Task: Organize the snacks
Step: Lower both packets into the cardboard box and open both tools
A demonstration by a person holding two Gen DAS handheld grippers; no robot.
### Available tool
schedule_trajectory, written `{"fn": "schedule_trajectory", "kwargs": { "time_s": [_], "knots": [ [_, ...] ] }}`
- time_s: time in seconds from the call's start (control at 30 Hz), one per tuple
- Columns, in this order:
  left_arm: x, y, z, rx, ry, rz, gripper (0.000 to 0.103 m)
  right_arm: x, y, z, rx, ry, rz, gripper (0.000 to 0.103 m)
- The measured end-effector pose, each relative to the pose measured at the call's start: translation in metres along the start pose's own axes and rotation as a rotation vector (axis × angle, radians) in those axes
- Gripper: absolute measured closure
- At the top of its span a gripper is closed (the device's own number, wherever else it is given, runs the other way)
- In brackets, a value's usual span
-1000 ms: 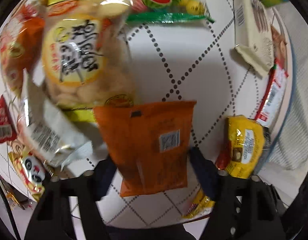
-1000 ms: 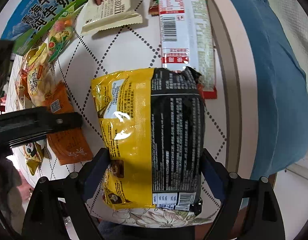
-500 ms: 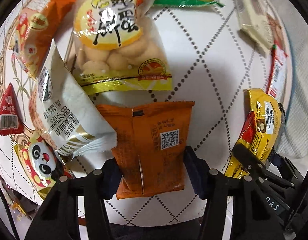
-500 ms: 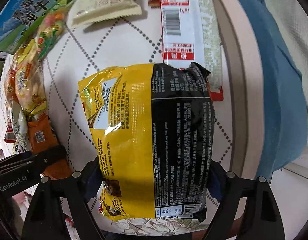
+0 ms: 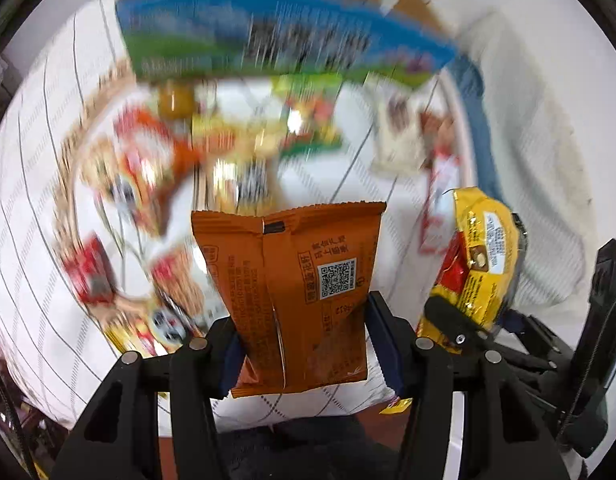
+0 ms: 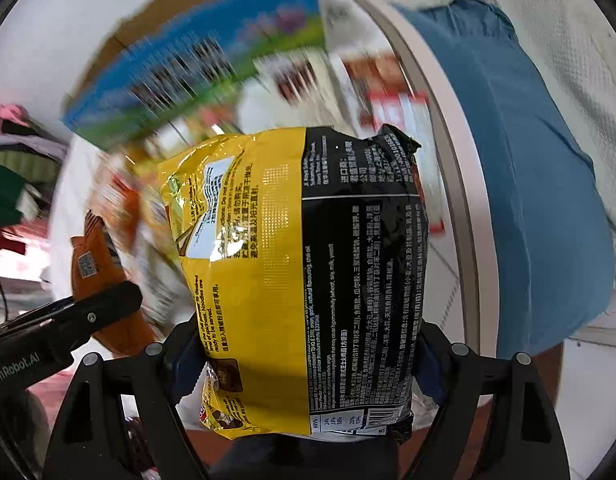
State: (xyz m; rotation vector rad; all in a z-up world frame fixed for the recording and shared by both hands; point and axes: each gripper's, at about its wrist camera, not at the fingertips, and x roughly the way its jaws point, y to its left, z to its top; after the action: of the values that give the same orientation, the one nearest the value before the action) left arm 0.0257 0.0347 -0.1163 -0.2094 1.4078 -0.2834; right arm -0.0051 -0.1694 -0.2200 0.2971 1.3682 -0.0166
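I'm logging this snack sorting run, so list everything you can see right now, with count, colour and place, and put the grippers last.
orange snack packet: one, orange with a QR code, clamped between the left gripper's pads, lifted off the table.
noodle packet: one, yellow and black, clamped between the right gripper's pads, also lifted.
milk carton box: one, blue and green, at the far edge of the table, blurred.
loose snack packets: several, mostly red, orange and yellow, scattered on the table; too blurred to count.
table: one, round, white cloth with a dotted diamond pattern.
blue cloth: one, beside the table's right rim.
left gripper: one, black, shut on the orange packet.
right gripper: one, black, shut on the noodle packet.
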Motion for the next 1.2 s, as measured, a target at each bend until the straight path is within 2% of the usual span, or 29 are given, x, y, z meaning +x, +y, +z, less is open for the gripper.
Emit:
{"fn": "schedule_trajectory", "kwargs": {
  "time_s": [0.07,0.1,0.17,0.2,0.23,0.4,0.57,0.7,0.83,1.0,1.03,1.07,1.1,1.13,1.2],
  "knots": [
    [-0.034,0.001,0.012,0.007,-0.041,-0.02,0.05,-0.018,0.011,0.024,-0.024,-0.046,0.036,0.016],
    [-0.047,-0.002,0.038,0.01,-0.055,-0.026,0.05,-0.026,0.017,0.036,-0.03,-0.063,0.057,0.016],
    [-0.073,-0.009,0.057,0.007,-0.087,-0.025,0.05,-0.041,0.027,0.071,-0.055,-0.091,0.107,0.016],
    [-0.087,-0.008,0.08,0.005,-0.102,-0.015,0.05,-0.046,0.028,0.083,-0.066,-0.101,0.12,0.016],
    [-0.084,-0.005,0.113,0.004,-0.115,-0.002,0.05,-0.048,0.032,0.098,-0.077,-0.111,0.132,0.016],
    [-0.122,0.021,0.184,-0.031,-0.175,0.071,0.05,-0.047,0.056,0.187,-0.145,-0.166,0.143,0.016],
    [-0.094,0.043,0.257,-0.084,-0.136,0.103,0.05,-0.014,0.08,0.292,-0.179,-0.131,0.121,0.016],
    [-0.043,0.051,0.31,-0.112,-0.071,0.117,0.05,0.033,0.1,0.375,-0.199,-0.061,0.085,0.016],
    [-0.009,0.058,0.342,-0.124,-0.009,0.128,0.05,0.078,0.123,0.41,-0.22,0.019,0.058,0.016],
    [0.014,0.06,0.357,-0.124,0.062,0.153,0.049,0.125,0.133,0.422,-0.252,0.099,0.034,0.015],
    [0.017,0.061,0.359,-0.126,0.056,0.156,0.045,0.132,0.133,0.425,-0.242,0.118,0.037,0.013],
    [0.016,0.062,0.357,-0.123,0.048,0.166,0.029,0.137,0.135,0.426,-0.239,0.135,0.035,0.011],
    [0.019,0.061,0.36,-0.126,0.046,0.171,0.017,0.141,0.136,0.428,-0.242,0.141,0.028,0.005],
    [0.024,0.06,0.365,-0.126,0.041,0.166,0.006,0.143,0.135,0.43,-0.24,0.137,0.02,0.004],
    [0.024,0.06,0.366,-0.13,0.03,0.164,0.005,0.144,0.133,0.433,-0.244,0.125,0.021,0.004]
  ]
}}
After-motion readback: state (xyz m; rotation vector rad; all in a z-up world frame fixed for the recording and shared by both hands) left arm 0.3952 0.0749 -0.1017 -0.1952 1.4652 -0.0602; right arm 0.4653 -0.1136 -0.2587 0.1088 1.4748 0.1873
